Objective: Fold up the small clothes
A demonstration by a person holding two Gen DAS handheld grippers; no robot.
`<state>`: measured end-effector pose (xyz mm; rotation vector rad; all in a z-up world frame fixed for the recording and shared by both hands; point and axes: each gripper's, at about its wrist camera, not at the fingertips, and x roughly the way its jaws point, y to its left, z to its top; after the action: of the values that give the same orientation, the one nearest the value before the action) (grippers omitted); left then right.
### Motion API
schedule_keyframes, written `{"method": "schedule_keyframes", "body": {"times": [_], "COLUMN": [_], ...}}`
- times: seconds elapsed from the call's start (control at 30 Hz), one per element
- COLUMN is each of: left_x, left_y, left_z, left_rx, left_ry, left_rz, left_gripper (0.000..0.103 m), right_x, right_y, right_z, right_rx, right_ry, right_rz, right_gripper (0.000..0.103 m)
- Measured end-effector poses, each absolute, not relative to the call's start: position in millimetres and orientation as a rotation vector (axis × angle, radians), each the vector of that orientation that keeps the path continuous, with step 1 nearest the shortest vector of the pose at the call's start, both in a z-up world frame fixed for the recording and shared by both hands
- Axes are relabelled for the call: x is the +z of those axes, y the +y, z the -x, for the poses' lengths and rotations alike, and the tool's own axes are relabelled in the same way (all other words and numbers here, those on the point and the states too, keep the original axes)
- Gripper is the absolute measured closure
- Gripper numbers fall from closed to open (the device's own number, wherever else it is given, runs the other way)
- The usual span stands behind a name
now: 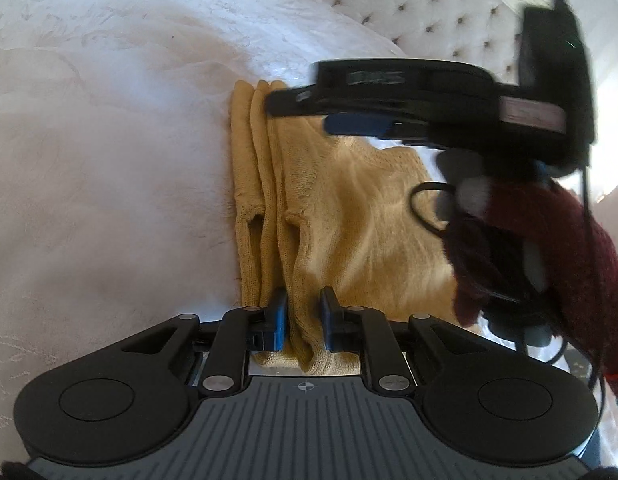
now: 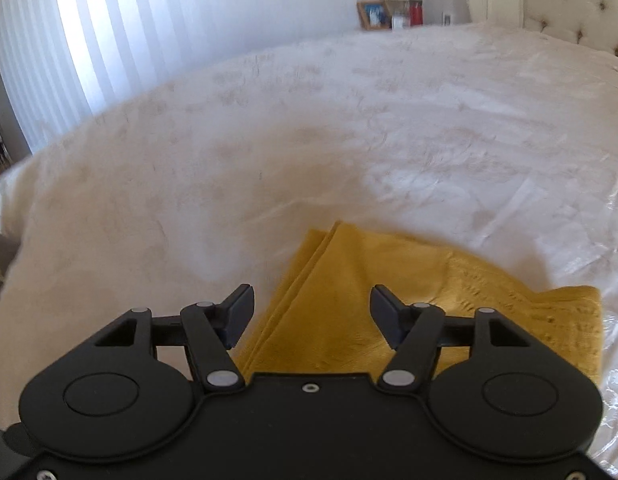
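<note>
A mustard-yellow knit garment (image 1: 349,208) lies folded on the white bedspread (image 1: 109,168), with stacked folded edges along its left side. My left gripper (image 1: 303,316) is at the garment's near edge, and its blue pads pinch a raised ridge of the fabric. The right gripper (image 1: 305,114) appears blurred over the far end of the garment, held by a hand in a dark red knit sleeve (image 1: 549,248). In the right wrist view the right gripper (image 2: 313,316) stands open above the garment (image 2: 349,304), with nothing between its fingers.
A tufted white headboard (image 1: 449,12) rises behind the bed. A bedside stand with a picture frame (image 2: 373,14), a lamp and red bottles is at the far side. Bright curtains (image 2: 69,40) hang on the left. Black cables (image 1: 429,208) dangle from the right gripper.
</note>
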<state>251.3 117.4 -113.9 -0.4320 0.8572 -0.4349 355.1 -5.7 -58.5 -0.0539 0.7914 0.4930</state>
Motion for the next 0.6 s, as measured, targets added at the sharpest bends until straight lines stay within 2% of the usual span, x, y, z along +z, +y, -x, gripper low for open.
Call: {"method": "schedule_keyframes", "body": {"times": [0.03,0.07,0.1,0.3,0.4,0.43,0.5,0.53,0.57,0.6], "left_x": [-114,-112,-112,-106,-107,-107,-105,-104,-104,-104], "left_y": [117,113,111,106,103,102,100,99,98,98], "left_z": [-251,-249,-248,-244,-243,-243,-242,-242,-243,-243], "left_rx": [-0.434,-0.431,-0.429,-0.422,-0.419,-0.419,-0.418,-0.419,-0.419,-0.419], "left_ry": [0.855,0.853,0.851,0.844,0.847,0.847,0.845,0.844,0.845,0.847], "left_rz": [0.427,0.422,0.414,0.382,0.382,0.377,0.370,0.367,0.367,0.371], "left_gripper": [0.086,0.086,0.086,0.086,0.086,0.086,0.085,0.085,0.085,0.085], "right_x": [-63,-66,-68,-54,-71,-72,-66,-59,-53,-46], "right_y": [-2,0,0,6,13,8,-9,-22,-35,-49], "right_z": [-357,-358,-359,-365,-371,-368,-359,-353,-346,-338], "right_rx": [0.479,0.463,0.456,0.504,0.521,0.545,0.587,0.595,0.593,0.577], "right_ry": [0.815,0.836,0.847,0.820,0.879,0.860,0.798,0.760,0.721,0.680], "right_rz": [0.074,0.093,0.097,-0.011,0.004,-0.029,-0.106,-0.143,-0.163,-0.168], "right_gripper": [0.044,0.078,0.088,0.091,0.086,0.082,0.081,0.065,0.044,0.034]}}
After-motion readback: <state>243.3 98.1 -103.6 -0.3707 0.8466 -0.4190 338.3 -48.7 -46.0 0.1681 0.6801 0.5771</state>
